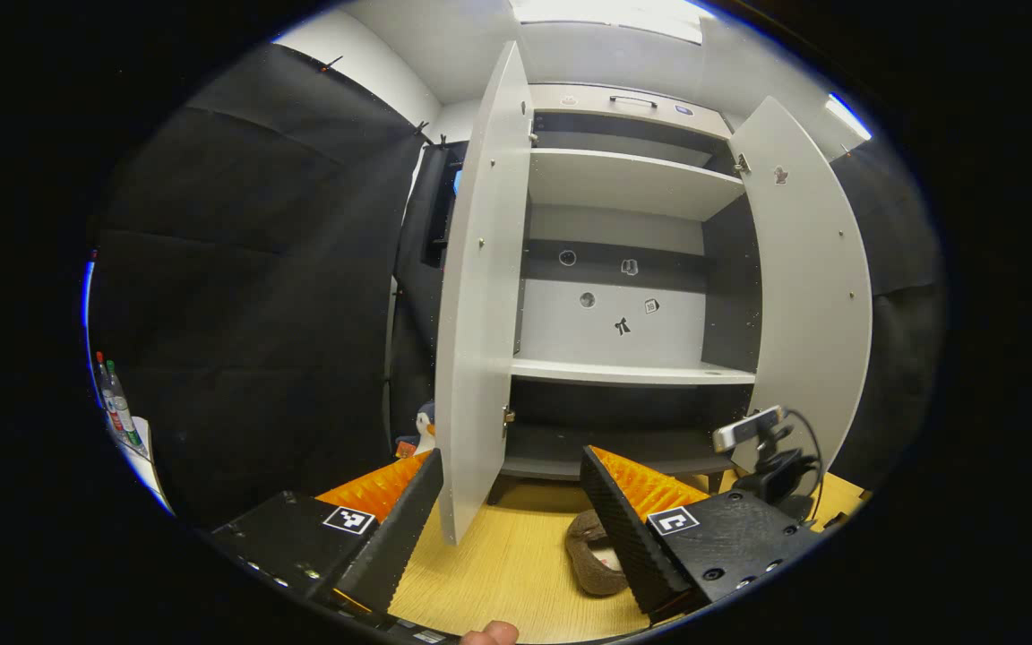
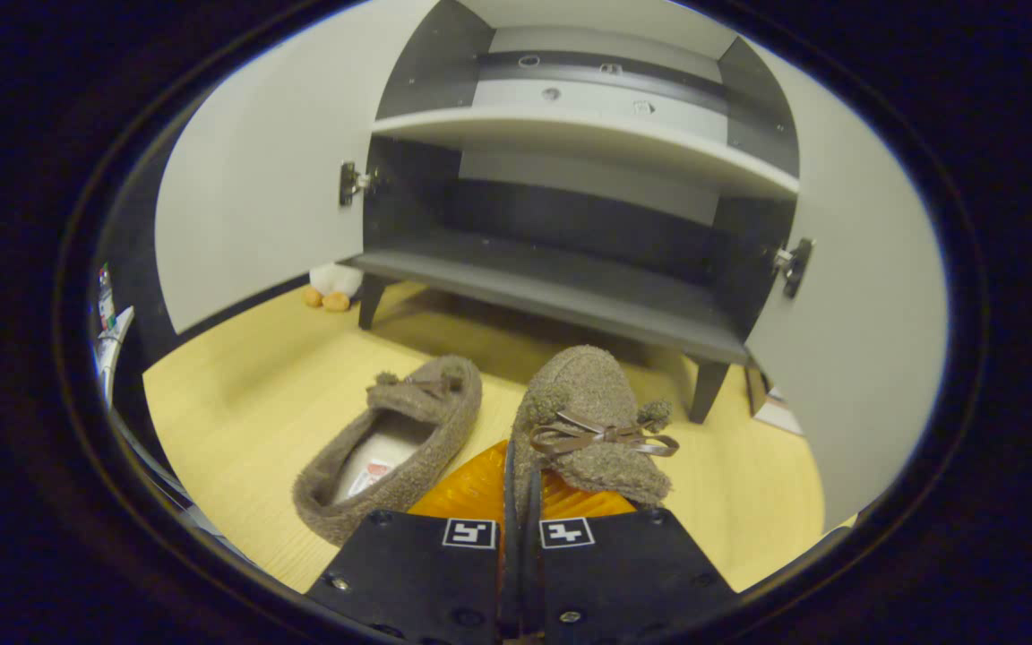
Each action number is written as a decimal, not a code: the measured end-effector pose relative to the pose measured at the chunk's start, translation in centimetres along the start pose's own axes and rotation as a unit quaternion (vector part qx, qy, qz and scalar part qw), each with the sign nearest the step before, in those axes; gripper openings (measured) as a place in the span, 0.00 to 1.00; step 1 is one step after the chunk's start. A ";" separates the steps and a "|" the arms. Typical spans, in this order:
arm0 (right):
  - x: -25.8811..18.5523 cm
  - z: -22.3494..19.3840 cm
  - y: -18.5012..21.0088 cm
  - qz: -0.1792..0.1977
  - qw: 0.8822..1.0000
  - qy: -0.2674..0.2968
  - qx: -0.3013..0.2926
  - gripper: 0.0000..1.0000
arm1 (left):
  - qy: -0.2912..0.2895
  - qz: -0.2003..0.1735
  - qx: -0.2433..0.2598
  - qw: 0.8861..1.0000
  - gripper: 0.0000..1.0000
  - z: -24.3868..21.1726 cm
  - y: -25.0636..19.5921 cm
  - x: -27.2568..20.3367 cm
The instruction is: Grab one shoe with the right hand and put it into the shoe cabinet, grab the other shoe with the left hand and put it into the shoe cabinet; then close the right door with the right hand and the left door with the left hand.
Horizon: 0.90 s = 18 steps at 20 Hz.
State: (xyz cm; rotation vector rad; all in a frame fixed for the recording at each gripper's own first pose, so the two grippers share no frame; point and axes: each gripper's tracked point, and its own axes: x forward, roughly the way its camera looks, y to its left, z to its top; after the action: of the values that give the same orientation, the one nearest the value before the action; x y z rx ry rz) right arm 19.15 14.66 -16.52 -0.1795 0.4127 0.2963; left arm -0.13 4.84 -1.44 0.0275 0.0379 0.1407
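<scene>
Item 1, right hand-held gripper (image 2: pixel 519 502): in the right gripper view I am seeing its fingers drawn together on the heel edge of the right shoe (image 2: pixel 589 421), a thin strip of the shoe's rim pinched between them. This shoe is pointing toe-first toward the shoe cabinet (image 2: pixel 570 296), its bow and two pompoms facing up

Item 2, second shoe (image 2: pixel 395 448): it is lying on the wooden floor (image 2: pixel 238 385) just beside the gripped one, to its left in the right gripper view, opening up, toe toward the cabinet. In the left gripper view I am finding it (image 1: pixel 589 555) on the floor in front of the cabinet, partly hidden behind one finger

Item 3, left hand-held gripper (image 1: pixel 511 511): I am holding it with fingers standing wide apart, nothing between them, facing the cabinet front (image 1: pixel 623 269)

Item 4, cabinet doors: the left door (image 1: pixel 480 305) and the right door (image 1: pixel 807 287) are both standing open. The shelves (image 1: pixel 628 370) inside are carrying no shoes; the bottom shelf (image 2: pixel 561 287) is sitting directly ahead of the gripped shoe

Item 5, sundries: a small camera on a stand (image 1: pixel 771 457) is sitting on the floor near the right door; a plush toy (image 2: pixel 332 285) is resting by the cabinet's left leg; bottles (image 1: pixel 117 403) are standing at the far left edge
</scene>
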 end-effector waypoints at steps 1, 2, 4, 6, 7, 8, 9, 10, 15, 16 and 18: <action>-1.8 2.5 -0.4 0.001 1.000 -0.023 0.010 0.05 | -0.004 0.000 0.003 1.000 0.94 0.2 -0.1 0.4; -3.4 5.3 -1.0 -0.001 0.999 -0.047 0.017 0.05 | -0.009 -0.002 0.004 1.000 0.94 0.4 -0.4 0.9; -6.4 11.3 -2.7 -0.006 0.996 -0.085 0.017 0.05 | -0.016 -0.011 -0.004 1.000 0.95 0.8 -1.1 1.3; -8.1 17.3 -3.7 -0.005 0.994 -0.111 0.016 0.05 | -0.024 -0.022 -0.009 0.999 0.99 1.0 -1.9 1.2; -8.5 19.8 -4.3 -0.004 0.992 -0.122 0.014 0.04 | -0.029 -0.022 -0.007 0.999 0.95 0.9 -2.0 1.4; -8.3 22.2 -4.6 -0.006 0.992 -0.129 0.009 0.04 | -0.028 -0.019 -0.004 0.999 0.99 0.5 -1.9 1.3; -7.8 24.2 -5.1 -0.010 0.992 -0.127 0.004 0.05 | -0.023 -0.018 -0.003 1.000 0.95 0.0 -2.0 1.3; -6.9 26.0 -5.3 -0.012 0.992 -0.123 -0.001 0.05 | -0.018 -0.019 -0.004 1.000 0.95 -0.2 -2.2 1.1; 2.5 33.3 -6.4 -0.041 0.995 -0.089 -0.034 0.05 | -0.020 -0.018 0.009 1.000 0.94 -0.7 -2.2 0.4; 4.2 34.0 -6.6 -0.049 0.995 -0.076 -0.035 0.05 | -0.017 -0.014 0.013 1.000 0.94 -1.0 -2.0 0.4; 7.0 34.3 -7.0 -0.062 0.997 -0.033 -0.039 0.05 | -0.007 -0.013 0.010 1.000 0.95 -1.6 -1.8 0.2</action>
State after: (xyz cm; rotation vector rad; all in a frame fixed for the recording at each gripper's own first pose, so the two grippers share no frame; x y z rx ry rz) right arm 40.06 17.67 12.29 -0.2699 0.3229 0.1962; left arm 0.28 3.13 -3.09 0.0478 0.0248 0.1139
